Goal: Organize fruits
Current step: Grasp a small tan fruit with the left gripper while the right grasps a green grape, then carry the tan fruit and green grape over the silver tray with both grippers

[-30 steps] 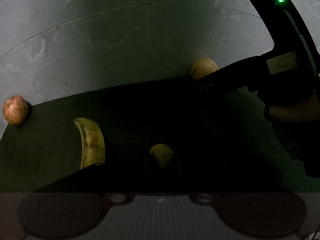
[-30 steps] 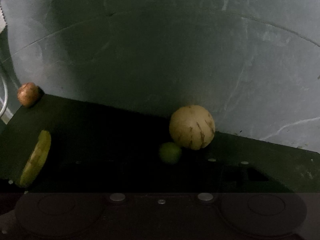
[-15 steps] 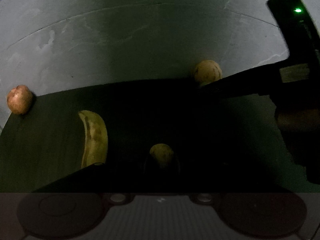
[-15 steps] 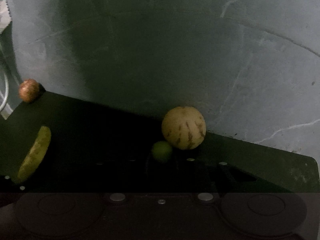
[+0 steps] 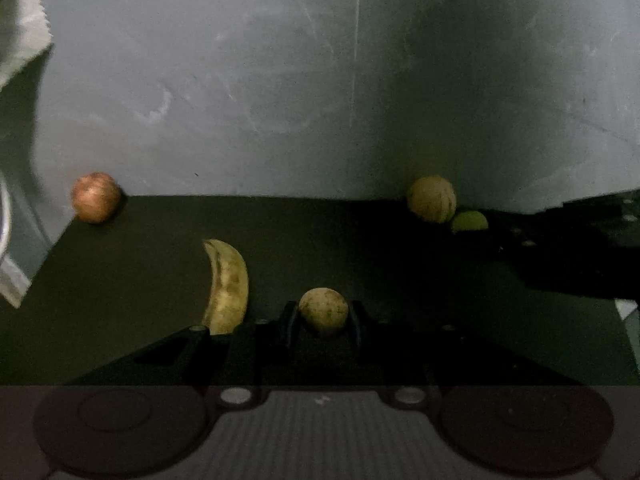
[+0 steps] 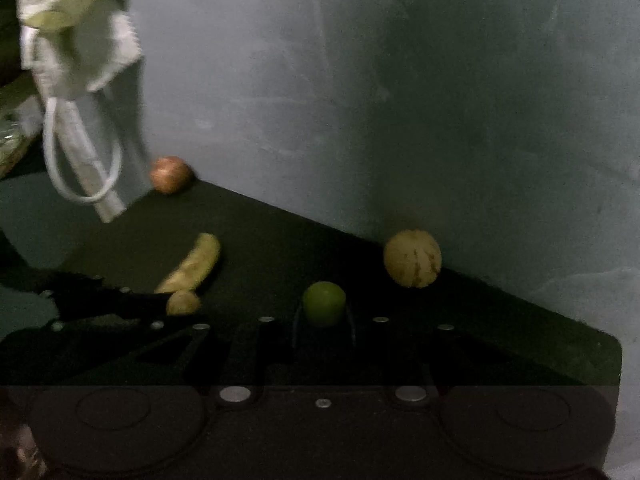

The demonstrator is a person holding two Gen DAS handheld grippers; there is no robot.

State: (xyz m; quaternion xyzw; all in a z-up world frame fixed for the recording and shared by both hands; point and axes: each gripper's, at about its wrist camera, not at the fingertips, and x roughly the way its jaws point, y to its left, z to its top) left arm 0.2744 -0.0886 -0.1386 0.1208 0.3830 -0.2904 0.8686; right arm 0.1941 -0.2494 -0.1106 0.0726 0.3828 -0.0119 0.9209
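My left gripper (image 5: 323, 324) is shut on a small speckled yellow round fruit (image 5: 323, 309), held above the dark mat (image 5: 120, 288). A banana (image 5: 226, 286) lies just left of it. Seen in the right wrist view, my right gripper (image 6: 324, 316) is shut on a green lime (image 6: 324, 302), lifted a little clear of the striped yellow melon (image 6: 413, 258) at the mat's far edge. A red apple (image 5: 96, 197) sits at the mat's far left corner. The left gripper (image 6: 176, 305) with its yellow fruit (image 6: 183, 303) shows at the left of the right wrist view.
The mat lies on grey stone floor (image 5: 280, 100). A white bag with cord handles (image 6: 76, 60) hangs at the upper left in the right wrist view. The mat's rounded right corner (image 6: 612, 344) is close to my right gripper.
The right gripper has shut on the lime and raised it away from the melon. Both grippers have risen and turned, so the white bag has come into view. The left still holds its yellow fruit.
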